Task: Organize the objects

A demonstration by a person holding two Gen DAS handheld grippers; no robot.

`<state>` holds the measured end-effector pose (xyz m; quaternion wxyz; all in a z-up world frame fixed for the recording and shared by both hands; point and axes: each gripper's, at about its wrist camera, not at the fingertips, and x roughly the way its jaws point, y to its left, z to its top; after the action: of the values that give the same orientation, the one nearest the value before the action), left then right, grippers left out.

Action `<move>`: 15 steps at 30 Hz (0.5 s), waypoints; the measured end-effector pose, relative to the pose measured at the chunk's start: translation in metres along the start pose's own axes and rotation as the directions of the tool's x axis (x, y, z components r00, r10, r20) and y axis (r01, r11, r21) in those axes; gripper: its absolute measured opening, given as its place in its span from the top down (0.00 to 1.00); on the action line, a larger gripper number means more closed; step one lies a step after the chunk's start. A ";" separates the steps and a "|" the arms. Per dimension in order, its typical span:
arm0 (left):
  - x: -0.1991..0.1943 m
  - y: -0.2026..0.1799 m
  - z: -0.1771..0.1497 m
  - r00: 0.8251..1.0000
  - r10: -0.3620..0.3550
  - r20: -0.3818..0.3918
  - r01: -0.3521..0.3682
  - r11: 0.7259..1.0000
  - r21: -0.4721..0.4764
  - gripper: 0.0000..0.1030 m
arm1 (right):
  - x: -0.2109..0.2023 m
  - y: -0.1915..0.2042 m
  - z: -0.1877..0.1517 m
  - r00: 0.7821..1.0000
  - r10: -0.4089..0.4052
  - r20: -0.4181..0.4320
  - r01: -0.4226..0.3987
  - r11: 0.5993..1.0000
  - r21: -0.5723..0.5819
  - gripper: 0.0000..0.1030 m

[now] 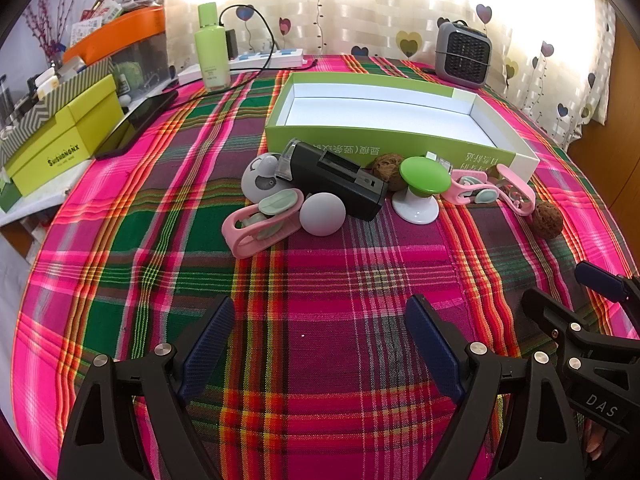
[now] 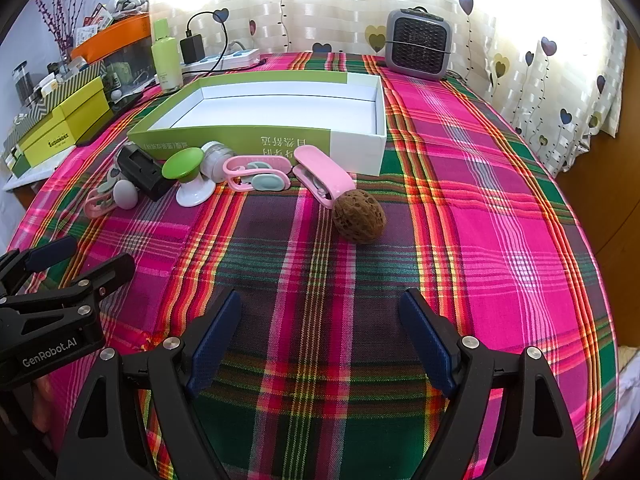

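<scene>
While both the left claw (image 1: 320,344) and right claw (image 2: 320,340) hang wide apart and empty over the near worktop (image 2: 500,200), nothing is sorted: the far box (image 1: 400,110) stands bare, clips, walnut (image 2: 359,216) and black case (image 1: 340,180) clustered before it.

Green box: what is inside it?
The green box shows only a bare white floor and walls. The strip of floor behind its near wall is hidden in both views.
</scene>
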<state>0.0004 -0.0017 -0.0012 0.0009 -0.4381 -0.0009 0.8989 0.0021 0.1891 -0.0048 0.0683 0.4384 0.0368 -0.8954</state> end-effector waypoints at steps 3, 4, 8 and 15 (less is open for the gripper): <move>0.001 0.002 0.002 1.000 -0.009 -0.001 0.009 1.000 0.012 0.15 | 0.000 0.000 0.000 1.000 0.000 0.000 0.000 1.000 -0.001 0.21; 0.002 0.003 0.003 1.000 -0.014 -0.001 0.014 1.000 0.017 0.15 | 0.000 0.000 0.000 1.000 0.001 -0.001 -0.001 1.000 -0.003 0.21; 0.001 0.000 0.003 1.000 -0.023 -0.001 0.023 0.999 0.035 0.15 | -0.001 -0.005 0.002 1.000 0.013 -0.005 -0.014 1.000 -0.014 0.21; 0.001 0.000 0.003 1.000 -0.022 -0.001 0.022 0.999 0.035 0.15 | 0.001 -0.001 0.003 1.000 0.005 -0.008 -0.005 1.000 -0.009 0.21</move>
<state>-0.0024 -0.0018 0.0003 0.0186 -0.4383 0.0100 0.8986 -0.0011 0.1897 -0.0042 0.0723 0.4419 0.0401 -0.8933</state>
